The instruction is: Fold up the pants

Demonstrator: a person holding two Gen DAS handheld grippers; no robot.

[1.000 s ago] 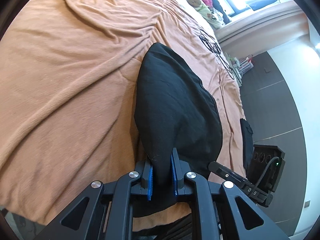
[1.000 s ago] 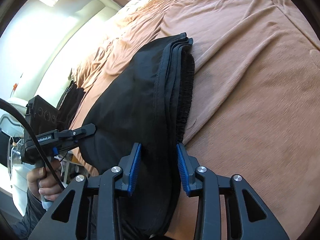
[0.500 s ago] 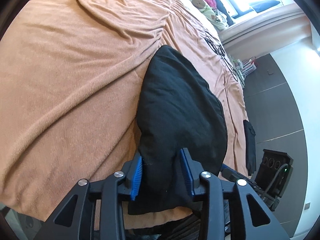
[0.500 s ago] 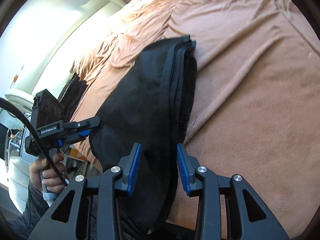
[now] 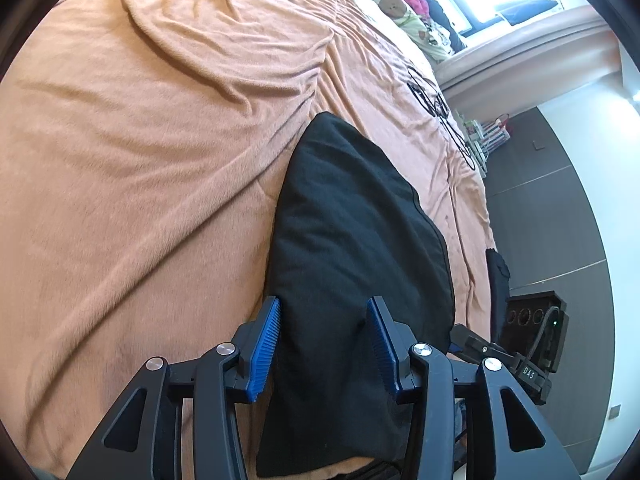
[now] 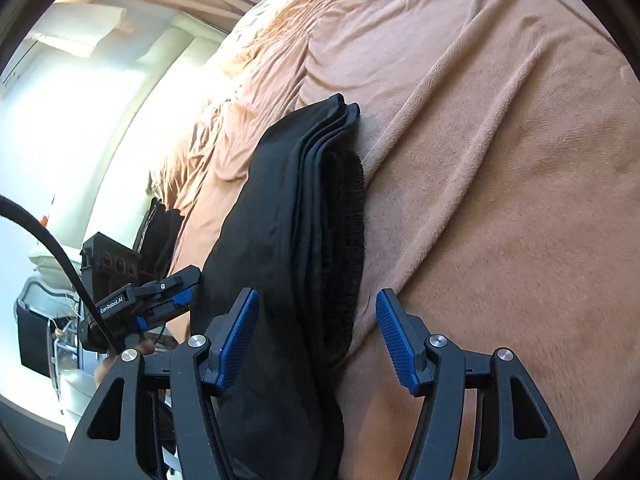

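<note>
The black pants (image 5: pixel 352 240) lie folded in a compact stack on the orange-brown blanket (image 5: pixel 140 160) near the bed's edge. In the right wrist view the pants (image 6: pixel 304 216) show several stacked layers with the ribbed waistband on the right side. My left gripper (image 5: pixel 324 340) is open, its blue pads either side of the near end of the pants, not gripping. My right gripper (image 6: pixel 316 336) is open wide above the near end of the stack. The left gripper also shows in the right wrist view (image 6: pixel 160 296).
The blanket (image 6: pixel 500 160) covers the bed with wrinkles. A second black garment (image 5: pixel 498 276) hangs off the bed's edge. A black box (image 5: pixel 536 320) stands on the dark floor beside the bed. Patterned bedding (image 5: pixel 404 12) lies by the bright window.
My left gripper let go of the pants' end and opened. My right gripper opened wider. Both grippers have drawn back a little; the pants now rest on the blanket.
</note>
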